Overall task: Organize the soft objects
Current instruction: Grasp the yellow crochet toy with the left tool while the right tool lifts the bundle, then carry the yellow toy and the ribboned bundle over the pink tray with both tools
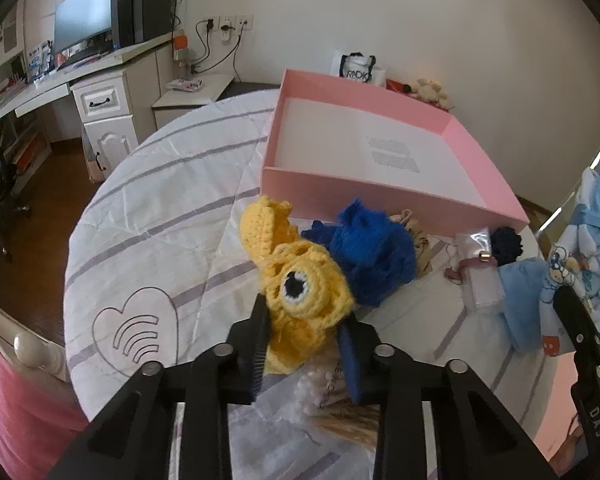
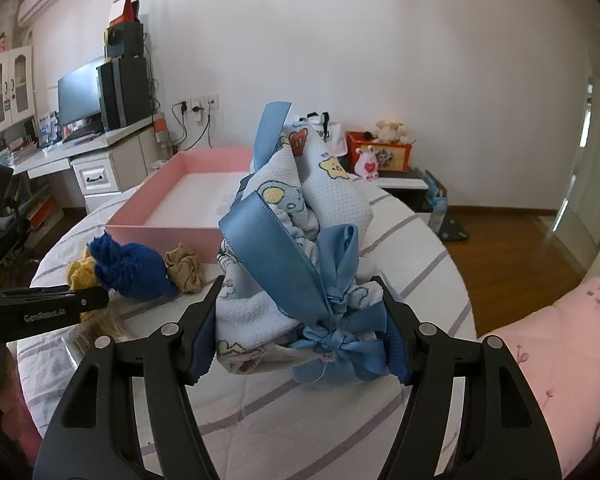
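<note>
The left gripper point(image 1: 304, 332) has its jaws drawn narrow on a yellow crochet toy point(image 1: 300, 280), the one with a big stitched eye, which sits on the bed point(image 1: 148, 208) just in front of the pink box point(image 1: 380, 196). A blue knitted piece point(image 1: 372, 252) lies touching the toy on its far side, with a beige scrunchie point(image 1: 416, 240) just behind that. The right gripper point(image 2: 300, 320) has its jaws at a middling width, clamped on a light blue cloth bundle point(image 2: 300, 216) tied with a satin ribbon point(image 2: 332, 300), which stands up between them over the bed.

Both grippers look loaded, so the step in hand is carrying soft things to the box (empty as far as can be seen). The next move probably calls for lifting the toy clear without dragging the blue knit along, since the two lie against each other, then bringing it over the near wall before letting go. The bundle needs the same route from the other side.
</note>
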The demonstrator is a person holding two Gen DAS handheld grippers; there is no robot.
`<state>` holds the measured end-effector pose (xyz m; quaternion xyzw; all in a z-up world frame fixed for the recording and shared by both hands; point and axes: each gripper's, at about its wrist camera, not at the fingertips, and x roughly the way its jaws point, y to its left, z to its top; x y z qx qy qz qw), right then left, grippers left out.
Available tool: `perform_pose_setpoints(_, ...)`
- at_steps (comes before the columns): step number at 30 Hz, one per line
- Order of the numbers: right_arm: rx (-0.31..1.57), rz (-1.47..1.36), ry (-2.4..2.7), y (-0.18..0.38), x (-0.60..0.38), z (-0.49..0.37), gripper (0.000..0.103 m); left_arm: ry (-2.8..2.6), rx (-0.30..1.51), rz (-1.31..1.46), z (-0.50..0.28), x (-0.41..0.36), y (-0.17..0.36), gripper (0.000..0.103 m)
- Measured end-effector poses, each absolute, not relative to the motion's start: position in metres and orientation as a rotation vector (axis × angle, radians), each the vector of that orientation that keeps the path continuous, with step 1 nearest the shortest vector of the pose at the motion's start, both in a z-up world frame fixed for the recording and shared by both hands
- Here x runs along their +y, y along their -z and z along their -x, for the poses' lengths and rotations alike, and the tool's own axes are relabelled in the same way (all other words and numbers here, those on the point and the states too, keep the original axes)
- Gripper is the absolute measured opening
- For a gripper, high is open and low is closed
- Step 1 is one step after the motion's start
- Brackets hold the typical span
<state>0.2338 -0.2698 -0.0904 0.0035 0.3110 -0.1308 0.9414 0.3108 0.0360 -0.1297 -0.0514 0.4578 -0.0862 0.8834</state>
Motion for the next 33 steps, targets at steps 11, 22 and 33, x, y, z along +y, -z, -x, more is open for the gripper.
perform_pose_setpoints(11,0.58,0.012,0.272,0.077,-0.26,-0.217,0.064,0.157,0.878,0.098,-0.276,0.049,0.104,0.021)
perform_pose_setpoints(22,0.505,0.032,0.25,0.053,-0.248,-0.194,0.064,0.188,0.743,0.058,-0.223,0.037,0.058,0.019)
perform_pose_setpoints(33,0.385,0.049,0.22,0.019,-0.231,-0.149,0.064,0.171,0.555,-0.017,-0.135,0.029,0.013,0.018)
